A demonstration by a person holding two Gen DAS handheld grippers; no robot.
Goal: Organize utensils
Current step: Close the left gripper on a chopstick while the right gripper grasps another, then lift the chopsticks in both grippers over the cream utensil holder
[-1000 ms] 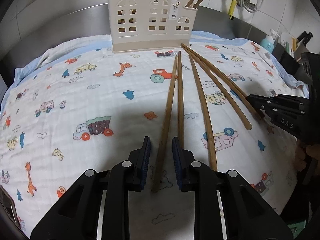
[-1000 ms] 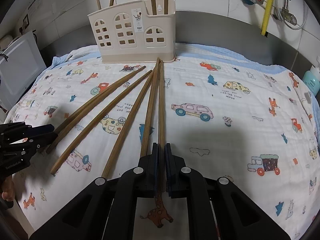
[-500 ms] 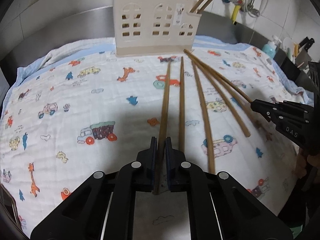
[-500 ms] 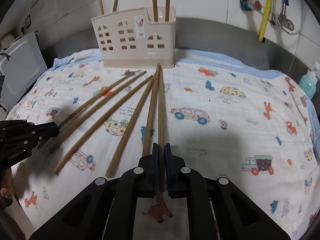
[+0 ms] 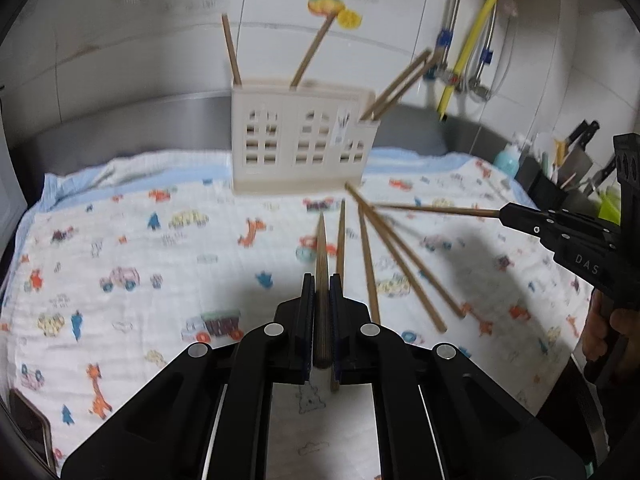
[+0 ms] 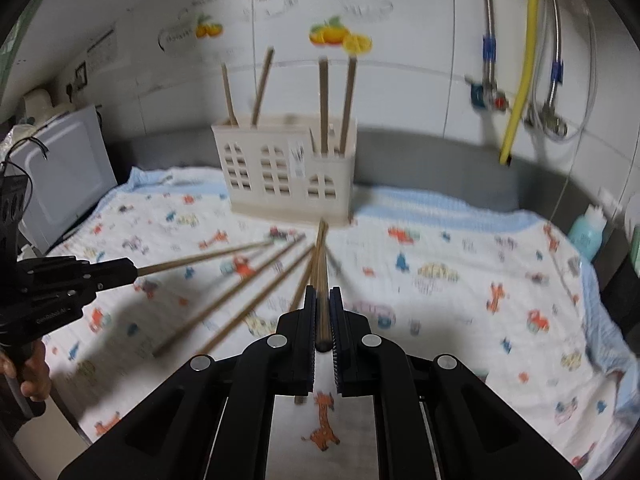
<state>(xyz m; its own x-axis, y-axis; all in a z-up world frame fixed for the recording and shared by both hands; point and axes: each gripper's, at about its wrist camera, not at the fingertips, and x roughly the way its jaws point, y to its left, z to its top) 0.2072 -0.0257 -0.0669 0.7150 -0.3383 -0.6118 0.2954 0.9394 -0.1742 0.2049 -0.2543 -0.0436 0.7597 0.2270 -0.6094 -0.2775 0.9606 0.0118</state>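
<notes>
— On the left side of the counter, what do you see?

— The printed cloth [image 5: 120,240] with little cars and giraffes. It covers the counter. Further to the middle, at the back edge of the cloth, stands the cream holder [image 5: 280,152]. Two chopsticks [image 5: 231,52] stand in its left part and two more [image 5: 400,84] lean out of its low right part.

— And the left gripper [image 5: 322,280]?

— It is in the middle, in front of the holder. Its jaws are pressed narrow on one chopstick [image 5: 321,248], which points toward the holder.

— What lies to the right of it?

— Four loose chopsticks [image 5: 370,268] lie on the cloth, spread like a fan, with far ends near the foot of the holder.

— And the right gripper [image 5: 505,213]?

— It is at the far right, in a hand [image 5: 600,336]. Its jaws are also closed tight on a single chopstick [image 5: 440,210], which looks raised above the cloth and points toward the holder's foot.
</notes>
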